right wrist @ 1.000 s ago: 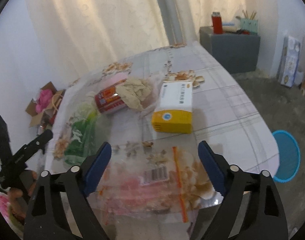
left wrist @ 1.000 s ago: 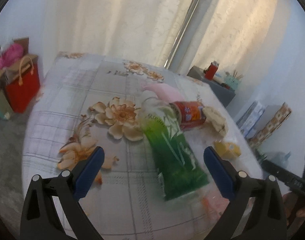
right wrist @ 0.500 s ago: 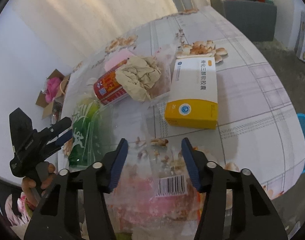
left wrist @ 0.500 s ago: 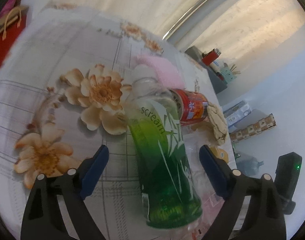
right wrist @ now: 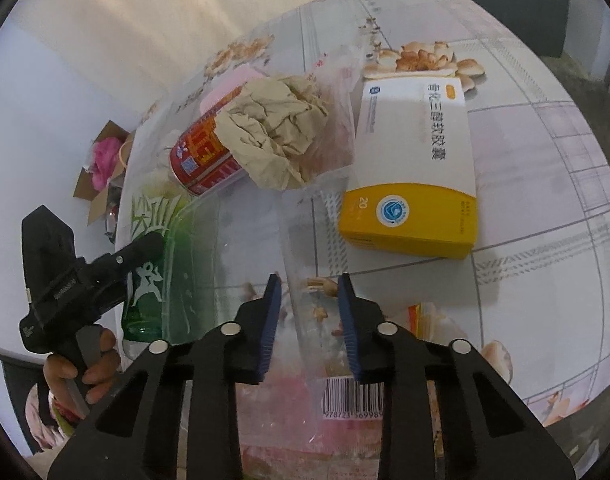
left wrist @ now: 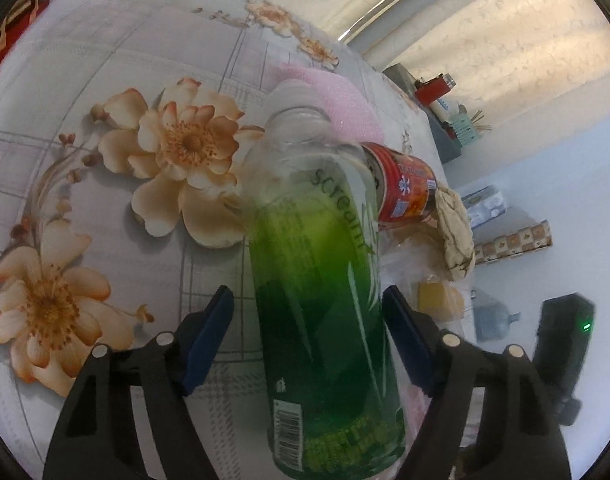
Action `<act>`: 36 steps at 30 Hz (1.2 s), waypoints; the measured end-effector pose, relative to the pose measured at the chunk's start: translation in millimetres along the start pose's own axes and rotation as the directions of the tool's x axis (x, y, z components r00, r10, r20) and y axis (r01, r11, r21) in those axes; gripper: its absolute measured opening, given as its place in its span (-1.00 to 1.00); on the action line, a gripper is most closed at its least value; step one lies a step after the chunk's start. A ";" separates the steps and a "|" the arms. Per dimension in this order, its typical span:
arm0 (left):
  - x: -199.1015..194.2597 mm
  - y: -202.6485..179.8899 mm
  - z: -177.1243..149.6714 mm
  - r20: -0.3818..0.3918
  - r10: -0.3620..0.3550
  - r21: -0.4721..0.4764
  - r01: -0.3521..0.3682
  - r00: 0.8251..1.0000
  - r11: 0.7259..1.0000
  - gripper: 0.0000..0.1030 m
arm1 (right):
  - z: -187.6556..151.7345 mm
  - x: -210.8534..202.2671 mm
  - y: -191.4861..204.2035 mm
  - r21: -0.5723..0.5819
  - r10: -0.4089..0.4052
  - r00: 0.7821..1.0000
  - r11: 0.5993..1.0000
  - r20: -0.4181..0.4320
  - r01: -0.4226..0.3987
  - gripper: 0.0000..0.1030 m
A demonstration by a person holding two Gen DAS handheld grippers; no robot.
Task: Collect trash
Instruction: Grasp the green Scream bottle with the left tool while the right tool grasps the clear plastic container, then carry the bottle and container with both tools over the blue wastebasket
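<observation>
Between left tongs (left wrist: 307, 344): green bottle (left wrist: 325, 304)

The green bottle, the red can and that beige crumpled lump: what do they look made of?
Green bottle: clear glossy plastic, probably; you see through its neck, and the green is a printed sleeve.
Red can: likely thin metal with a shiny printed surface.
Crumpled lump: matte brownish paper, judging by its sharp creases.
</observation>
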State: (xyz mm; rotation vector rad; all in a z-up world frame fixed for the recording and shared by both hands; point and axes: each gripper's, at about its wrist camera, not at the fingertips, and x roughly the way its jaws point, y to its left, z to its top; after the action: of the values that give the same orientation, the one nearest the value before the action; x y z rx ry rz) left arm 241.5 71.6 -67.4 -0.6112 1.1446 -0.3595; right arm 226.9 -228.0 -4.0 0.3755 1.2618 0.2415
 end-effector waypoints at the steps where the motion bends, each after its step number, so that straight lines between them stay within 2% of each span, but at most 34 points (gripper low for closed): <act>1: 0.4 2.2 1.5 -0.004 -0.014 -0.020 0.014 1.000 1.000 0.39 | 0.2 1.3 -0.3 0.002 0.002 1.000 1.000 -0.005 -0.002 -0.59; 4: 0.9 9.5 6.9 -0.016 -0.041 -0.061 0.040 0.999 0.997 0.31 | 0.7 4.4 -1.0 0.013 0.015 1.000 1.000 -0.016 -0.014 -0.72; 5: 1.1 11.1 7.2 -0.019 -0.051 -0.067 0.050 0.998 0.996 0.26 | 1.1 4.8 -0.7 0.013 0.017 1.000 1.000 -0.016 -0.017 -0.81; 7: 1.7 14.0 7.4 -0.030 -0.058 -0.075 0.055 0.998 0.996 0.08 | 2.7 4.8 0.2 0.016 0.025 1.000 1.000 -0.009 -0.025 -0.85; 20: -22.7 35.4 -7.5 0.015 -0.040 -0.161 0.042 0.999 0.986 0.06 | 1.4 3.2 6.9 0.039 0.099 0.995 0.994 0.004 -0.099 -0.95; 36: -73.2 45.3 -36.4 0.109 -0.038 -0.173 0.057 0.993 0.983 0.06 | -6.9 7.4 37.0 0.024 0.188 0.982 0.982 -0.016 -0.187 -0.95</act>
State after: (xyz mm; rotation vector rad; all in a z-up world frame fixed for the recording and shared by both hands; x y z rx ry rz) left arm 178.1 138.4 -51.7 -0.8048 1.0684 -0.2648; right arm 223.5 -190.3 2.6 0.5130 1.2484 0.3923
